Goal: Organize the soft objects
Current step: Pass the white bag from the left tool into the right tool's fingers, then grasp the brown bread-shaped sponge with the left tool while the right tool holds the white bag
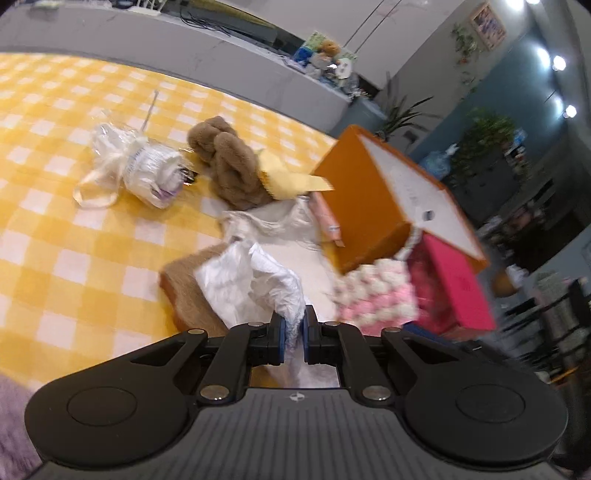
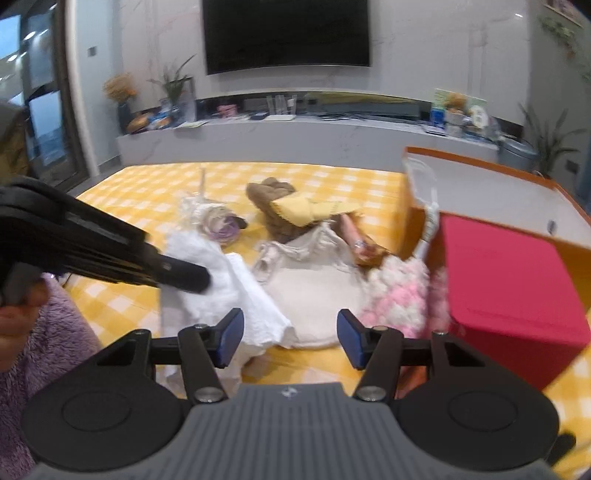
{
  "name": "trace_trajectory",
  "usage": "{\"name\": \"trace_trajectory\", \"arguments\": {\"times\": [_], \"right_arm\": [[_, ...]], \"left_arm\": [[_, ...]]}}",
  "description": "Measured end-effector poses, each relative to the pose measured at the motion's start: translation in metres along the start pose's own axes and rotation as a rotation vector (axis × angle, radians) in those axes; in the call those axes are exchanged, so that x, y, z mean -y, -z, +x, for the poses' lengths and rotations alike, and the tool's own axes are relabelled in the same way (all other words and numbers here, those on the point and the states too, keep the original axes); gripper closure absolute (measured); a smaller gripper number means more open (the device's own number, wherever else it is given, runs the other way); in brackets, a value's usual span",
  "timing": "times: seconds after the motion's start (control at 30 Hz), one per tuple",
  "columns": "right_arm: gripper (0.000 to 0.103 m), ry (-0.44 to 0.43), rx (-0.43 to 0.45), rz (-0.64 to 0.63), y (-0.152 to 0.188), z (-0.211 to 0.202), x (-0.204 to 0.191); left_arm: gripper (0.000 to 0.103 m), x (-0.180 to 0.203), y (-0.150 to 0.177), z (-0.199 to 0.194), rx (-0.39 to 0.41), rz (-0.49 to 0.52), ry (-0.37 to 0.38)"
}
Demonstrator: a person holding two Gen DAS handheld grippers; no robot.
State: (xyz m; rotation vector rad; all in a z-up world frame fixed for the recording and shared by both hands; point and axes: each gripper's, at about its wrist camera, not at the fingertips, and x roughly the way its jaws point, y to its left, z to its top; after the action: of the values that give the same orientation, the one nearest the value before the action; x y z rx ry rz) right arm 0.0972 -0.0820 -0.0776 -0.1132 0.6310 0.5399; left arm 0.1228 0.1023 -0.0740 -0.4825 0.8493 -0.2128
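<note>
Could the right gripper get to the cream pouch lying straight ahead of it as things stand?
Probably yes. The right gripper has its jaws wide open and aimed at the cream pouch, with nothing between them. The white cloth held by the left gripper overlaps only the pouch's left edge.

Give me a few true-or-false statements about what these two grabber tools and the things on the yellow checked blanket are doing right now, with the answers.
1. The left gripper is shut on a white cloth. True.
2. The right gripper is clamped on the pink-and-white plush. False: its jaws stand wide apart and hold nothing.
3. A yellow cloth lies on the brown plush. True.
4. The red box lies flat in the middle of the blanket. False: it stands at the right, against the orange box.
5. The TV on the wall is showing a picture. False: its screen is dark.
</note>
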Motion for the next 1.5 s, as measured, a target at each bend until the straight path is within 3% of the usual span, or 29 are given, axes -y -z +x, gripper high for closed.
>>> {"name": "trace_trajectory", "arguments": {"times": [0.2,0.33,0.47,0.53,0.63,0.67,0.7,0.77,0.9,0.97,1.03,1.07,1.2,1.33,1.5], "right_arm": [[0.046,-0.083,-0.025,-0.056,-0.02,0.019,-0.009],[0.046,-0.094,-0.062,-0.123,-0.021,0.038,-0.015],[0.044,-0.138,-0.108,-0.11,-0.019,0.056,-0.011],[0.037,-0.16,-0.123,-0.11,-0.019,0.065,-0.009],[0.037,-0.185,-0.141,-0.108,-0.019,0.075,-0.008],[0.037,-0.192,-0.148,-0.109,-0.02,0.078,-0.009],[0.037,-0.197,-0.154,-0.111,-0.02,0.081,-0.009],[0.039,-0.216,-0.165,-0.092,-0.02,0.086,-0.009],[0.054,-0.284,-0.201,0.02,-0.019,0.097,-0.001],[0.06,-0.28,-0.198,0.034,-0.016,0.095,0.0],[0.081,-0.25,-0.183,0.022,-0.017,0.088,-0.002],[0.082,-0.244,-0.174,0.018,-0.018,0.084,-0.001],[0.085,-0.204,-0.144,0.063,-0.014,0.071,0.004],[0.086,-0.095,-0.075,0.148,-0.013,0.05,0.017],[0.086,-0.075,-0.114,0.179,-0.006,0.054,0.025]], "left_arm": [[0.094,-0.004,-0.004,0.028,-0.04,0.024,-0.001],[0.091,-0.015,-0.005,0.03,-0.051,-0.007,0.037],[0.088,-0.019,-0.004,0.026,-0.052,-0.011,0.043],[0.082,-0.021,-0.004,0.023,-0.054,-0.027,0.05],[0.073,-0.021,-0.002,0.017,-0.056,-0.033,0.048],[0.067,-0.021,-0.002,0.014,-0.055,-0.04,0.04],[0.053,-0.022,-0.001,0.01,-0.054,-0.055,0.027],[0.04,-0.022,0.0,-0.001,-0.032,-0.076,0.015],[0.035,-0.028,0.0,-0.02,0.018,-0.095,-0.017],[0.032,-0.032,0.001,-0.02,0.014,-0.114,-0.02],[0.032,-0.036,0.002,-0.016,-0.003,-0.13,-0.034],[0.032,-0.036,0.003,-0.014,-0.012,-0.133,-0.049],[0.028,-0.033,0.007,-0.005,-0.043,-0.113,-0.067],[0.025,-0.028,0.015,0.007,-0.066,-0.092,-0.096],[0.024,-0.024,0.019,0.024,-0.072,-0.101,-0.083]]}}
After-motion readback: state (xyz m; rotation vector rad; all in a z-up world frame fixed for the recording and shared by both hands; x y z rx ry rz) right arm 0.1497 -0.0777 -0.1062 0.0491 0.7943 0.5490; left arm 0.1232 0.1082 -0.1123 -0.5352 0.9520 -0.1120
